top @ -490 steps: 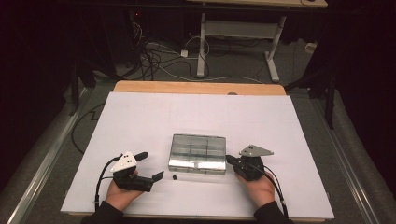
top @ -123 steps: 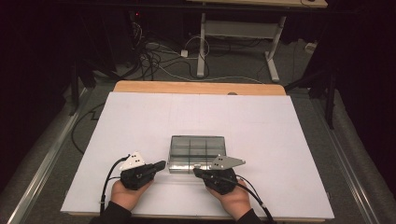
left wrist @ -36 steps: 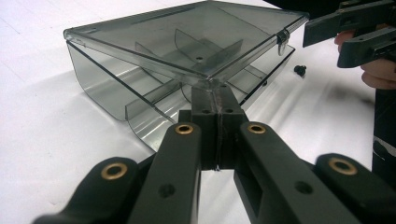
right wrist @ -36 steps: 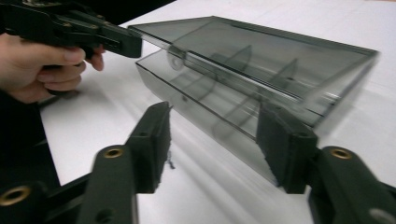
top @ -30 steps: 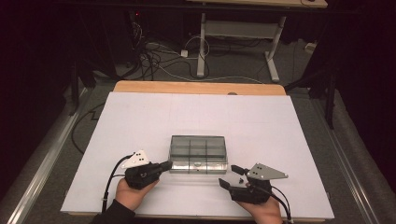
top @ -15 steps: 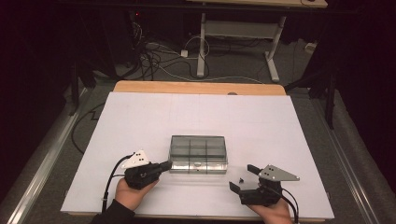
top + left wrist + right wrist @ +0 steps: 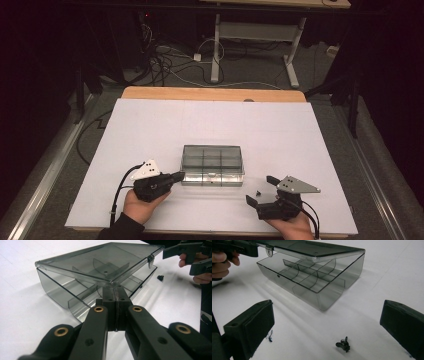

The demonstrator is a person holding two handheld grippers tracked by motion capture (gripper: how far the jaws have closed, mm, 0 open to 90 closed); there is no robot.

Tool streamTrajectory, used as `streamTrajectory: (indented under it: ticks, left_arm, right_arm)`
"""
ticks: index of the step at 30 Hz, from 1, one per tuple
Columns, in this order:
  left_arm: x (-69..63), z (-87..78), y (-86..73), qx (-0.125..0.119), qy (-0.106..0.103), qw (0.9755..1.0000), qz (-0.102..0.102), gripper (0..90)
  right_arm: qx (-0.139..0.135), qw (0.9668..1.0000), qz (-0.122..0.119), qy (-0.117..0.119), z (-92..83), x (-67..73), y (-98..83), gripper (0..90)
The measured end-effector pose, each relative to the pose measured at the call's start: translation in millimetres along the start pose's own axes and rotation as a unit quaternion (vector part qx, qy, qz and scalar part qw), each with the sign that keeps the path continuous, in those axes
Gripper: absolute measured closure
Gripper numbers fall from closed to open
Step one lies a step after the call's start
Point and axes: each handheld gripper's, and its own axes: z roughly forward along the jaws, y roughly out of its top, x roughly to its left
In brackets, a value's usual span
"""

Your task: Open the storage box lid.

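1. Smoky clear plastic makes up the compartment box (image 7: 213, 165), which sits near the front middle of the white desk (image 7: 150, 125). Its lid (image 7: 100, 261) is raised at the front edge, and the dividers show beneath it.
2. The left tool (image 7: 176, 176) has its jaws pressed together on the lid's front corner, propping it up; the left gripper view shows them pinching the lid's edge.
3. The right tool (image 7: 259, 190) has just been opening and now stands fully apart with nothing between its pads. A small black wing-shaped fastener (image 7: 343, 344) lies on the desk in front of it, just off the box's right front corner.
4. Judged from this, the step is to pick up the fastener and drop it into a compartment. The left tool should hold the lid steady and high. The right tool should come down squarely over the fastener, close low against the desk, and lift it clear of the box's front wall.
5. Whether any compartment already holds parts is hard to tell through the tinted plastic. The fastener's exact shape is too small to make out. A dark smudge (image 7: 270, 338) on the desk cannot be identified.
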Motion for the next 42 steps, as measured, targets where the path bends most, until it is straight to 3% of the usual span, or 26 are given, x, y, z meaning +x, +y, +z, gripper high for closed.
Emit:
streamTrajectory:
  ticks: [13,16,42]
  left_arm:
    - [-0.1,0.1,7.5,-0.002,-0.001,1.0000,-0.003,87.5]
    - [2.9,0.0,8.8,-0.006,-0.009,0.9997,-0.020,87.5]
    - [9.0,12.5,30.0,-0.006,0.008,0.9999,-0.006,87.5]
  right_arm:
    - [0.007,0.9999,-0.007,-0.005,0.8,0.6,0.8,0.0]
    - [0.007,0.9999,-0.009,-0.006,0.9,1.1,0.8,0.0]
    - [0.011,0.9998,-0.013,-0.010,0.8,0.3,0.2,0.0]
